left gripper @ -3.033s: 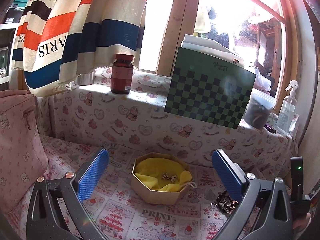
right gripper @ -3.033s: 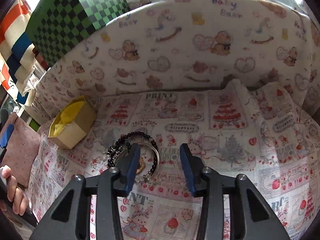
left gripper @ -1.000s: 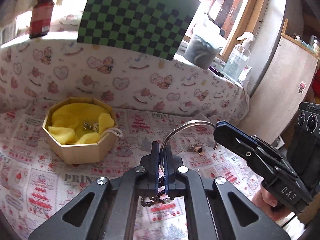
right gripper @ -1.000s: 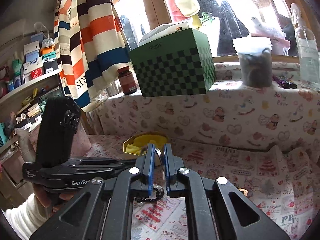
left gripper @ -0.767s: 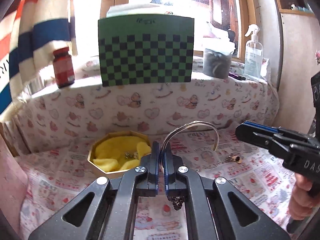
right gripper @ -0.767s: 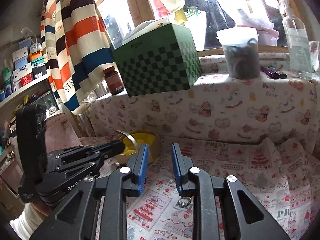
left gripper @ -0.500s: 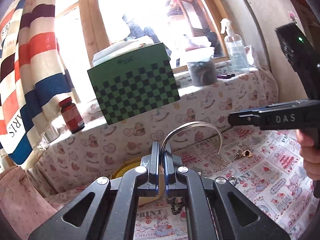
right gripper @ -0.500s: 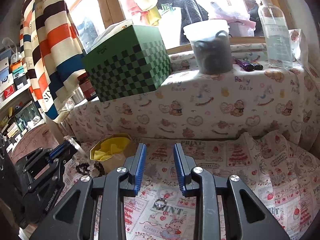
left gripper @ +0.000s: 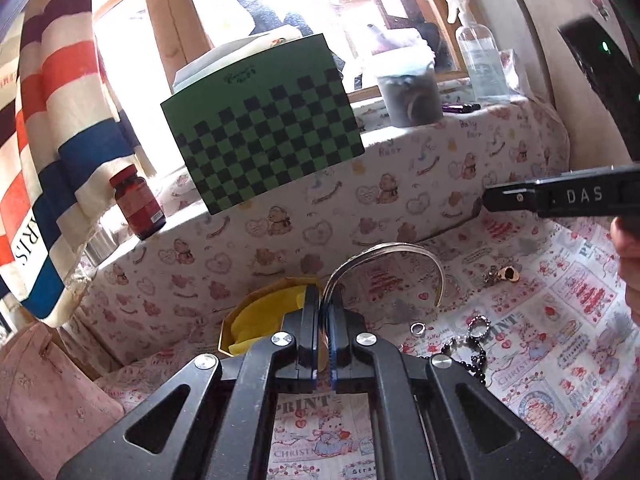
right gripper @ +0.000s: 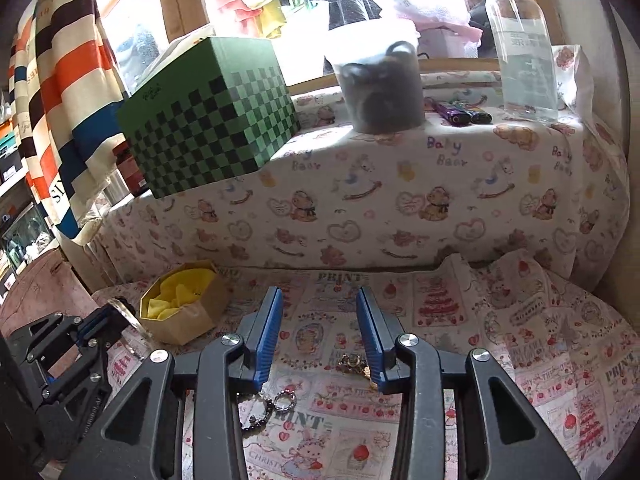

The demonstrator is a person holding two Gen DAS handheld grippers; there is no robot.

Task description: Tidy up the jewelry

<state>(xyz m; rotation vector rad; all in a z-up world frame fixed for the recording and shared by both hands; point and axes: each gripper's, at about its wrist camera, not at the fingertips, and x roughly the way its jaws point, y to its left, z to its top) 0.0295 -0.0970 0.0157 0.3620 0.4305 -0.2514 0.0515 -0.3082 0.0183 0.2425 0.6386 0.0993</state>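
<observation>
My left gripper [left gripper: 323, 300] is shut on a silver cuff bangle [left gripper: 394, 248], which arches up and to the right above the printed cloth. Behind it, partly hidden by the fingers, sits the octagonal box with yellow lining [left gripper: 260, 316]; the right wrist view shows the same box [right gripper: 180, 304] at left. My right gripper [right gripper: 319, 320] hangs above the cloth, its jaws opening with nothing between them. Below it lie a gold trinket [right gripper: 354, 360] and a black bead chain with a ring [right gripper: 272, 404]. A small silver ring [left gripper: 417, 328] and the gold trinket [left gripper: 504, 274] lie right of the bangle.
A raised ledge under bear-print cloth [right gripper: 400, 200] runs across the back, carrying a green checkered box [right gripper: 208, 120], a red-brown jar [left gripper: 138, 204], a grey tub [right gripper: 380, 88] and a spray bottle [right gripper: 524, 48]. A striped curtain [left gripper: 52, 128] hangs left, above a pink cushion [left gripper: 44, 392].
My right gripper let go of the bangle, opened and moved off to the right. The left gripper kept the bangle and rolled, swinging its view toward the window.
</observation>
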